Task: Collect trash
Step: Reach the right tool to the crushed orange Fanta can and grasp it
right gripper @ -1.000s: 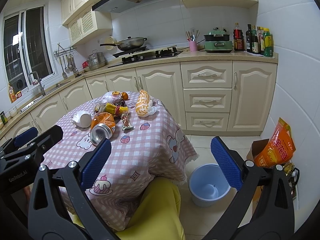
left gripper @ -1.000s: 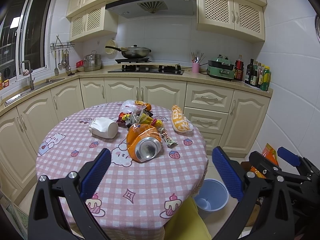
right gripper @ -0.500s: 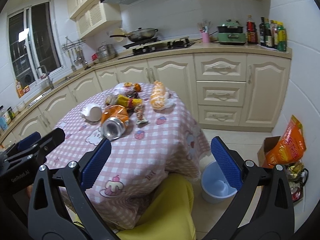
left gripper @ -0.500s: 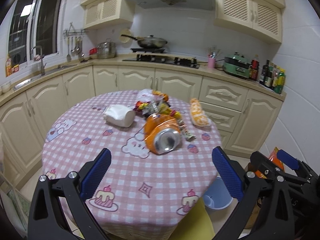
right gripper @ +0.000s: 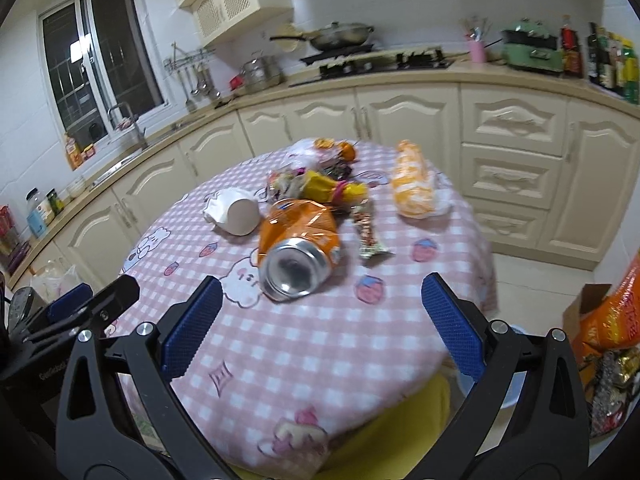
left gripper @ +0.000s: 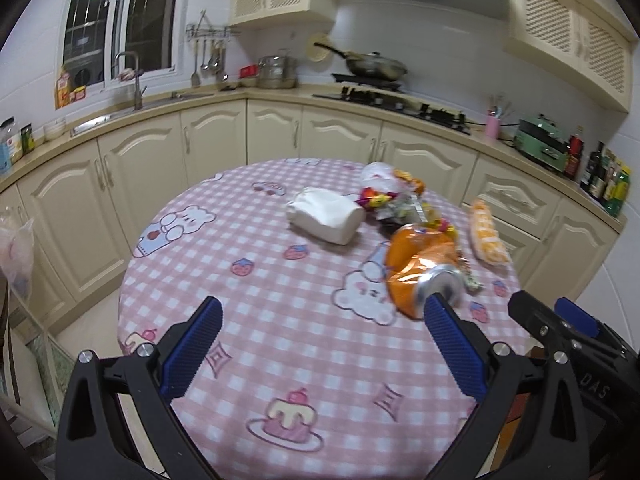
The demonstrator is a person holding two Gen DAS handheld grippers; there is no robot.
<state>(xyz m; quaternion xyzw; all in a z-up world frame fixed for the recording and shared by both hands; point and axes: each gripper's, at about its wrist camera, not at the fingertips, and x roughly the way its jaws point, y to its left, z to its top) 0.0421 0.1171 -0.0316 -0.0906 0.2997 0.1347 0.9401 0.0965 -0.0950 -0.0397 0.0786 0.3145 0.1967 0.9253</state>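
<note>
Two tools hang over the round bench (right gripper: 304, 364) with the pink checked cloth, and both are spread wide with nothing between their blue pads. The trash lies in one loose heap on the far right part of the bench: a crushed orange can (right gripper: 298, 242) nearest, a white crumpled paper cup (right gripper: 236, 214) on its left, a pile of colourful wrappers (right gripper: 320, 188) behind it, and an orange snack bag (right gripper: 412, 186) a little apart on the right. I judge that the step in hand is the reach toward the can. To do it well, the right tool (right gripper: 316, 308) should come low and take the dented orange body across its sides, because the shiny round end can slip. The left tool (left gripper: 320, 328) is over bare cloth, with its right pad just before the can in its own view; it touches nothing.
</note>
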